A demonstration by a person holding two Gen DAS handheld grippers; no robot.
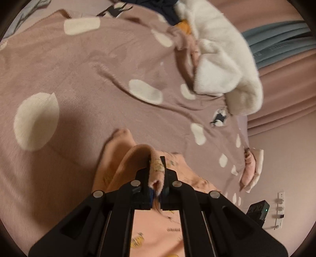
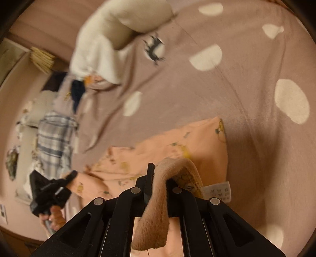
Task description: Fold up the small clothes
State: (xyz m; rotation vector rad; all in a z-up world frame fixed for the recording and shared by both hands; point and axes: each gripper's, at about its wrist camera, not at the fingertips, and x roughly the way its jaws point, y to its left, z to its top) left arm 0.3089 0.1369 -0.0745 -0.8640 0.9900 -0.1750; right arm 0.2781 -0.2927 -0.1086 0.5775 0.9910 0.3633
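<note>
A small peach garment point(image 1: 116, 158) with little yellow prints lies partly on the mauve blanket point(image 1: 88, 69). My left gripper point(image 1: 157, 161) is shut on a folded edge of it, the cloth draping over the fingers. In the right wrist view the same peach garment point(image 2: 158, 146) spreads ahead, and my right gripper point(image 2: 160, 171) is shut on its fuzzy edge, which hangs back over the frame. A white care label point(image 2: 218, 190) shows beside the right finger. The left gripper point(image 2: 70, 176) appears at lower left, held by a hand point(image 2: 56, 216), clamped on the garment's other end.
A fluffy white garment point(image 1: 223, 65) is heaped at the blanket's far right with dark and orange clothes point(image 1: 167, 11) behind it. A plaid cloth point(image 2: 55, 138) and more clothes lie at the left. A folded pink-and-white piece point(image 1: 251, 170) sits near the blanket's edge. A grey ridged mat point(image 1: 276, 43) is beyond.
</note>
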